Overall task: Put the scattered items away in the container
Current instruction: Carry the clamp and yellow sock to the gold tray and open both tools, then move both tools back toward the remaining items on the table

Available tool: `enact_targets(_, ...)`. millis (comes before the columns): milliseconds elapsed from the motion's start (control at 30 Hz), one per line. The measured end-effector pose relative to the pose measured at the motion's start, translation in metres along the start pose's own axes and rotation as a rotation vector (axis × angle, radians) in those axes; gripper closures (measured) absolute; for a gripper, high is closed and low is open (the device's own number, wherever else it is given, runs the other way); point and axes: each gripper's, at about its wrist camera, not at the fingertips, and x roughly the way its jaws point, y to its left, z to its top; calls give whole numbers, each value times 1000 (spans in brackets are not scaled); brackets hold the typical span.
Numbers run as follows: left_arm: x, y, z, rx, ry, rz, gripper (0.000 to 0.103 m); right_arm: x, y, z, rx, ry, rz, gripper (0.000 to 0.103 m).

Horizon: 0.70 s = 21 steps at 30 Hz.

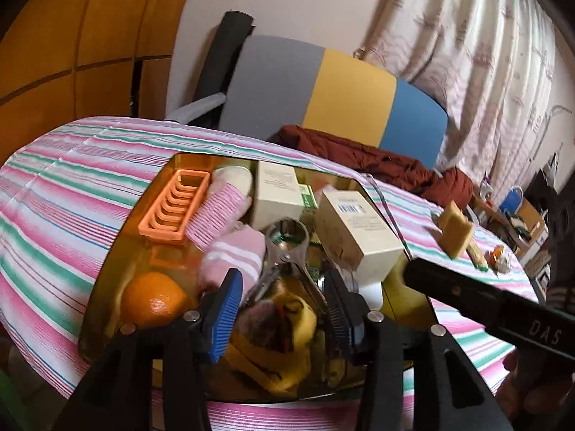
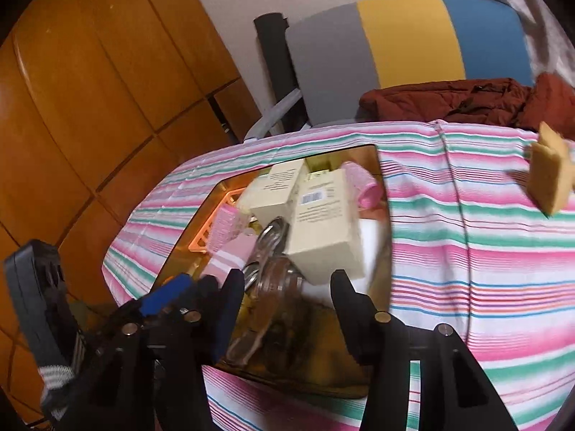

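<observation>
An amber see-through container (image 1: 107,248) (image 2: 187,237) sits on the striped cloth, crowded with things. In it are an orange slotted tray (image 1: 172,204), a pink roller (image 1: 215,215), two cream boxes (image 1: 355,230) (image 2: 323,230), a pink striped sock (image 1: 233,255), metal tongs (image 1: 287,251), an orange (image 1: 154,298) and a yellow cloth (image 1: 280,352). My left gripper (image 1: 284,309) hangs open over the container's near end, gripping nothing. My right gripper (image 2: 287,294) is open beside it, also bare. A yellow sponge (image 1: 456,230) (image 2: 550,176) is tilted and blurred, right of the container.
Small wrapped items (image 1: 497,260) lie on the cloth beyond the sponge. A dark red jacket (image 1: 377,158) and a grey, yellow and blue chair back (image 1: 341,89) stand behind the table. Wooden cupboard doors (image 2: 90,89) are to the left.
</observation>
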Motion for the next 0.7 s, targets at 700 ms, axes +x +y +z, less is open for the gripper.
enact_targets(700, 2, -83, 0, 147, 17, -63, 55, -47, -113, -7, 209, -92, -162, 46)
